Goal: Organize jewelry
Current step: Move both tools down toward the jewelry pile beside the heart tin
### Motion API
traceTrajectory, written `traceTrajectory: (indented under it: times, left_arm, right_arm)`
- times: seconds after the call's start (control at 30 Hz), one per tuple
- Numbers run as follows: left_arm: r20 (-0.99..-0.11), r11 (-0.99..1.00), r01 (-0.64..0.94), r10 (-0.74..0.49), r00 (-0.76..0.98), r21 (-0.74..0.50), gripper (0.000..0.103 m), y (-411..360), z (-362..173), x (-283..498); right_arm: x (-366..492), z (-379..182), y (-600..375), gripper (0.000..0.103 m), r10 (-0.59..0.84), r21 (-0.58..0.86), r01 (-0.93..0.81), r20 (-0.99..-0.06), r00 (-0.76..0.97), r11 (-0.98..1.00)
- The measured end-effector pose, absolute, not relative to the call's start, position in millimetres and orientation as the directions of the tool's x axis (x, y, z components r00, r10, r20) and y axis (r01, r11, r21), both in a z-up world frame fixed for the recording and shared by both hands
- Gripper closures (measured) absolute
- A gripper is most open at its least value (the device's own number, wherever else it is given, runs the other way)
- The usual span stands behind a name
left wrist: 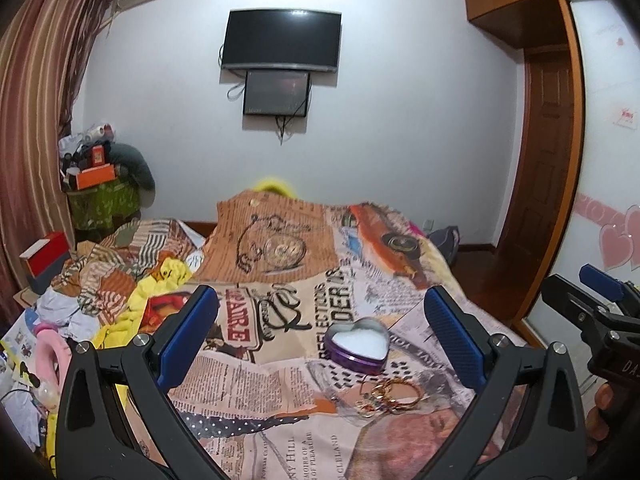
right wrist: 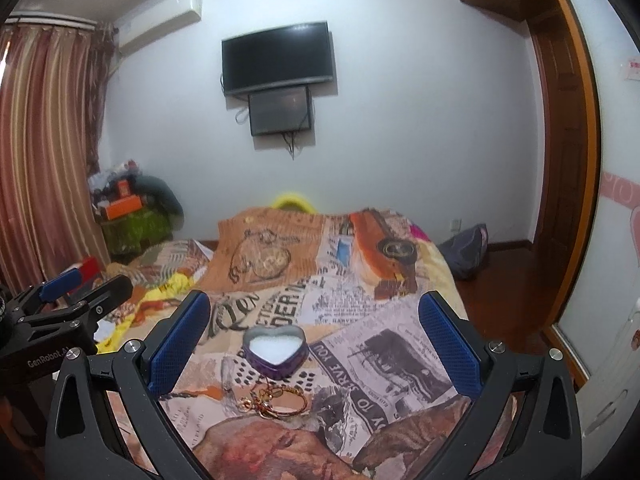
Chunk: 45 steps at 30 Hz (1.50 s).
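A purple heart-shaped tin with a white lining lies open on the bed's newspaper-print cover. Just in front of it sits a small heap of gold jewelry, with rings and a bangle tangled together. My left gripper hangs open above the bed, with tin and jewelry between its fingers and toward the right one. My right gripper is open too, with the tin and the gold jewelry roughly centred between its fingers. Neither gripper holds anything.
Crumpled clothes and a red box crowd the bed's left side. A cluttered stand sits by the curtain. A TV hangs on the far wall. Wooden floor and a bag lie right of the bed.
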<state>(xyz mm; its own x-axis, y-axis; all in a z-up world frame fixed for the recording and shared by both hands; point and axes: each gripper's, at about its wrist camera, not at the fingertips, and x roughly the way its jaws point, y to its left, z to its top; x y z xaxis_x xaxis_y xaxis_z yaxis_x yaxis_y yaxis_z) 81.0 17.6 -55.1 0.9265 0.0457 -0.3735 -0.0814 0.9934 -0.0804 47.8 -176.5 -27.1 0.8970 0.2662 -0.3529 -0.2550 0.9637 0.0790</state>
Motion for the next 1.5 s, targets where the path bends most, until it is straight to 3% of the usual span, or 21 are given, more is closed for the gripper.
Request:
traceTrajectory:
  times: [0.4, 0.77, 0.97, 1.07, 1.3, 1.4, 1.5]
  left_arm:
    - [-0.581, 0.984, -0.169, 0.105, 0.807, -0.058, 0.000, 44.7, -127.4, 141.2]
    - [-0.716, 0.992, -0.119, 0.051, 0.696, -0.044, 0.002, 40.1, -189.5, 171.5]
    - [-0.766, 0.994, -0.059, -0.037, 0.642, -0.097, 0.016, 32.6, -208.8, 184.0]
    - [-0.777, 0.994, -0.034, -0.063, 0.626, -0.108, 0.023, 27.0, -215.0, 186.6]
    - [-0.779, 0.990, 0.039, -0.129, 0.614, -0.134, 0.051, 18.5, -218.0, 186.9]
    - [-0.780, 0.986, 0.063, -0.162, 0.605, -0.156, 0.061, 16.3, -220.4, 188.5]
    - [-0.779, 0.982, 0.072, -0.181, 0.600, -0.173, 0.064, 16.4, -221.5, 189.3]
  right_arm:
    - [101.1, -79.5, -172.9, 0.000, 0.246, 0.064, -0.253, -0.550, 0.798, 0.965]
    - [134.6, -130.6, -177.2, 0.001, 0.303, 0.142, -0.287, -0.689, 0.658, 0.947]
    - [144.8, -148.6, -180.0, 0.017, 0.314, 0.155, -0.298, -0.724, 0.615, 0.942]
    - [150.4, -155.2, -176.5, 0.031, 0.324, 0.161, -0.311, -0.739, 0.591, 0.937]
    - [153.7, -166.4, -165.4, 0.058, 0.351, 0.157, -0.374, -0.768, 0.536, 0.914]
    - [153.0, -167.3, -159.0, 0.064, 0.360, 0.147, -0.405, -0.773, 0.522, 0.903]
    - [153.6, -169.6, -154.6, 0.071, 0.373, 0.147, -0.430, -0.778, 0.506, 0.891]
